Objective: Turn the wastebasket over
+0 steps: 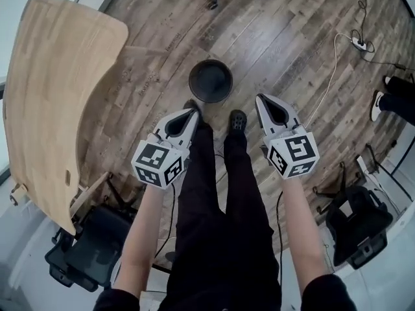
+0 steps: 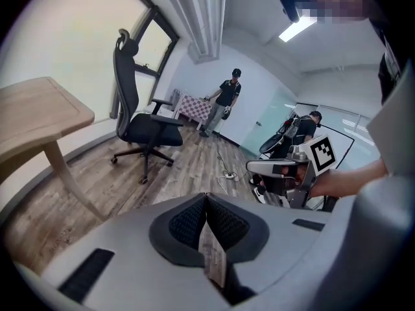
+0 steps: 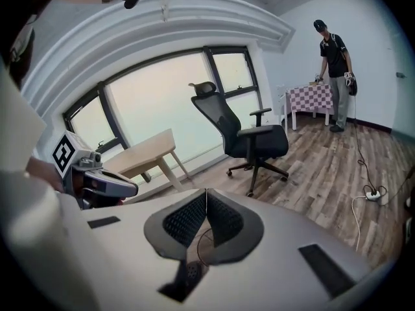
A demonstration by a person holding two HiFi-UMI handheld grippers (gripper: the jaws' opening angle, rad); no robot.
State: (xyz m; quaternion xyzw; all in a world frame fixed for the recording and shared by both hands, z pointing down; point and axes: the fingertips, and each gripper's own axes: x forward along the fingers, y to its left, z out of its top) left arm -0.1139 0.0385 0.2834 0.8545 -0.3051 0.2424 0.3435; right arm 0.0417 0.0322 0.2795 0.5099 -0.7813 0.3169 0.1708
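Held over the wood floor (image 1: 292,37) with jaws pressed together on nothing: left gripper (image 1: 192,113) at 7 o'clock of the black wastebasket (image 1: 211,81), right gripper (image 1: 262,100) at 4 o'clock. Set on the floor at 12 o'clock of the shoes (image 1: 237,119), touching neither gripper.

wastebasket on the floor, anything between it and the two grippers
Nothing visible does. The wastebasket stands alone on the wooden floor ahead of the left gripper and right gripper, both shut and empty. Only the person's shoes are near it, on the floor just short of it.
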